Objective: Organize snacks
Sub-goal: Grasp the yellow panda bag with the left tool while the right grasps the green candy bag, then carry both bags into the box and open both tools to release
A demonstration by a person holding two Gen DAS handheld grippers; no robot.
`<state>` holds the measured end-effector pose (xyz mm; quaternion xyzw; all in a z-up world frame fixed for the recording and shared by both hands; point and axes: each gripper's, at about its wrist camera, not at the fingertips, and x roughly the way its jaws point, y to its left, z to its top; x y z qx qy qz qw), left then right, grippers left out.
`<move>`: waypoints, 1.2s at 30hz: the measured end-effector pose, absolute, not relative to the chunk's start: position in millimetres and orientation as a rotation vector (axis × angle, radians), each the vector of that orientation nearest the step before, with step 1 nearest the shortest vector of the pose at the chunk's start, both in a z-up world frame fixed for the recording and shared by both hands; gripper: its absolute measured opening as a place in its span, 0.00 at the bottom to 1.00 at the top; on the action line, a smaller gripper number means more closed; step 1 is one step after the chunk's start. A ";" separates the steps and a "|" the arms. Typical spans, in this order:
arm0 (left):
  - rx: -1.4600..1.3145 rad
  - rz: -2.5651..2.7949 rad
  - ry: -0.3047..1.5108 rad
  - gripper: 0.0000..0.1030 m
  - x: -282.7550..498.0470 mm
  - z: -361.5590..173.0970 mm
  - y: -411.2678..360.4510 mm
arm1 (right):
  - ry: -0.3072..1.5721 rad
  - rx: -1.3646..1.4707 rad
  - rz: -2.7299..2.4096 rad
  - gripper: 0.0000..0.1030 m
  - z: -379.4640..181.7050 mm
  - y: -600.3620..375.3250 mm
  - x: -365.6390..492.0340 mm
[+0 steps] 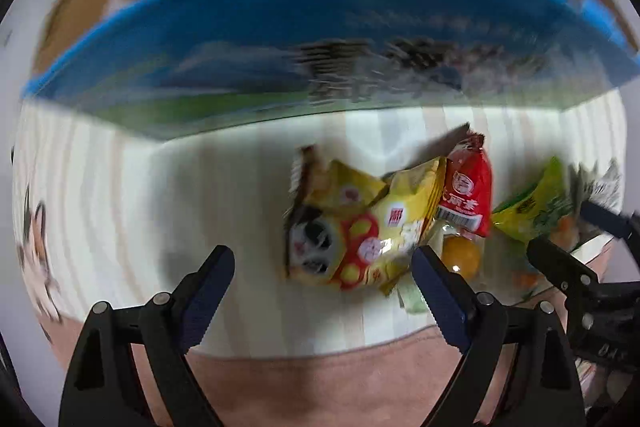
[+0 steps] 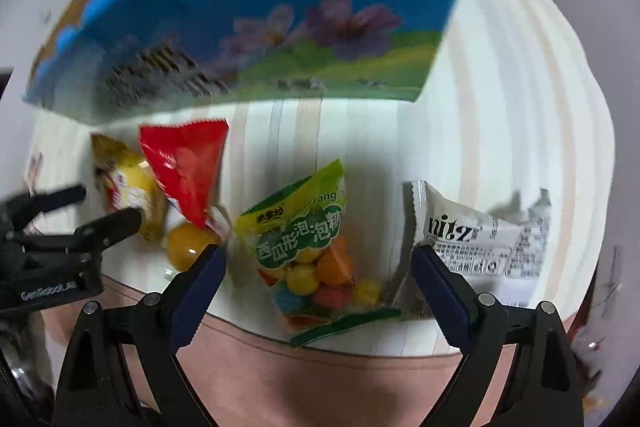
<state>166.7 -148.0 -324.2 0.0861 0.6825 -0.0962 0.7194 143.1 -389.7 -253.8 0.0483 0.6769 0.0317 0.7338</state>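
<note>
My left gripper (image 1: 324, 259) points down, open, over a yellow snack packet (image 1: 352, 227) with a panda print that lies between its fingers, untouched. A red packet (image 1: 468, 195) and a yellow ball-shaped sweet (image 1: 462, 257) lie just to its right. My right gripper (image 2: 318, 255) is open over a green bubble-gum bag (image 2: 308, 239) full of coloured balls, its pads apart from the bag. A white packet (image 2: 480, 239) lies under the right finger. The red packet (image 2: 188, 167) and yellow packet (image 2: 128, 187) show left of the bag, near the left gripper (image 2: 96, 207).
A blue printed carton (image 1: 320, 39) with snacks inside stands open at the back of the pale striped table (image 1: 120, 187); it fills the upper part of the right wrist view as the carton (image 2: 280, 7). The table's front edge runs just below both grippers.
</note>
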 end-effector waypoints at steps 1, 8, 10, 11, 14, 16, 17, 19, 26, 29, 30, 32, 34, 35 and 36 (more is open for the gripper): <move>0.206 -0.231 1.509 0.88 168.9 -327.7 -153.1 | 1.502 0.087 0.071 0.84 -258.7 -387.4 144.8; 0.079 -0.243 1.518 0.57 174.0 -334.2 -155.4 | 1.517 0.157 0.062 0.57 -268.2 -385.6 148.8; 0.053 -0.220 1.517 0.57 168.0 -333.5 -149.1 | 1.523 0.207 0.041 0.57 -268.7 -390.2 143.5; 0.041 -0.214 1.521 0.57 163.4 -334.0 -145.1 | 1.538 0.245 0.032 0.57 -269.6 -393.4 138.8; -0.015 -0.189 1.554 0.57 143.4 -336.5 -127.7 | 1.569 0.333 0.023 0.57 -270.3 -399.3 122.0; -0.042 -0.180 1.573 0.57 128.9 -338.0 -117.1 | 1.589 0.385 0.025 0.57 -271.8 -401.0 103.9; -0.062 -0.175 1.589 0.57 115.9 -339.1 -109.1 | 1.600 0.401 0.029 0.57 -272.6 -400.6 95.5; -0.093 -0.171 1.613 0.57 96.6 -341.4 -97.9 | 1.619 0.437 0.041 0.57 -274.0 -398.0 76.0; -0.295 -0.151 1.690 0.61 78.1 -371.0 -70.3 | 1.642 0.527 0.026 0.69 -286.9 -392.0 45.2; -0.295 -0.148 1.692 0.62 76.4 -376.5 -69.3 | 1.641 0.493 0.026 0.74 -291.0 -384.2 36.8; -0.288 -0.148 1.689 0.62 76.1 -376.8 -70.6 | 1.641 0.485 0.026 0.75 -292.0 -380.9 32.8; -0.244 -0.152 1.682 0.62 74.3 -378.1 -76.5 | 1.651 0.459 0.021 0.75 -295.8 -375.0 29.8; -0.203 -0.152 1.671 0.61 70.7 -377.5 -95.2 | 1.642 0.444 0.013 0.74 -296.7 -372.3 28.8; -0.177 -0.147 1.668 0.58 69.0 -377.3 -101.9 | 1.634 0.437 0.001 0.68 -296.7 -371.1 25.5; -0.169 -0.142 1.658 0.55 67.9 -375.8 -107.9 | 1.631 0.415 -0.017 0.63 -296.8 -371.9 23.8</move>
